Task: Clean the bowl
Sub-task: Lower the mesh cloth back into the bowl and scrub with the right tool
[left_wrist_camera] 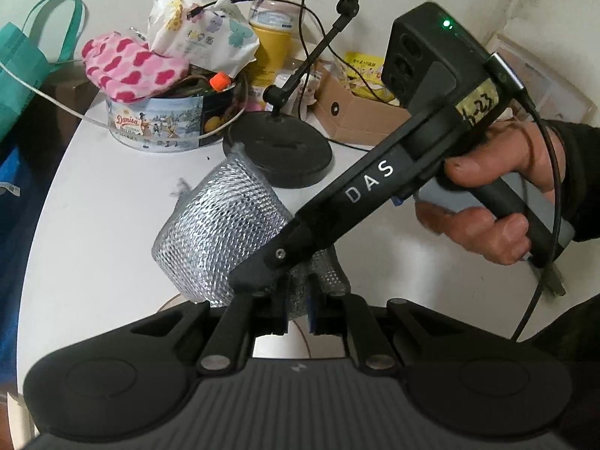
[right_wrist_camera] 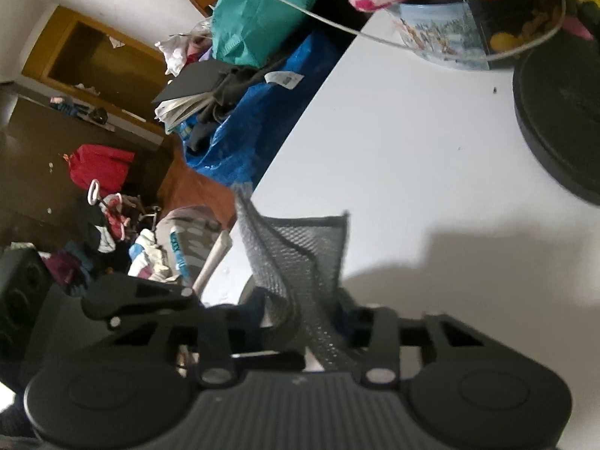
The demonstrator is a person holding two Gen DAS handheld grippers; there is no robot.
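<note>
White bench below. Left claw is clenched on the silver mesh scourer. I cannot tell whether the right claw pinches it. A pale rim just beneath both claws seems to be the bowl; best to bunch the mesh, press down and scrub in circles.

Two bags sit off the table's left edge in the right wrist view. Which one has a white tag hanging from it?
The blue bag, lower and against the table edge. The teal bag above it shows none.

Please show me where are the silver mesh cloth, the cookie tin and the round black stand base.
silver mesh cloth (left_wrist_camera: pixel 221 225), left wrist view, middle of its shiny curved face.
cookie tin (left_wrist_camera: pixel 157 122), left wrist view, its painted side wall.
black stand base (left_wrist_camera: pixel 279 150), left wrist view, top of the flat disc.
</note>
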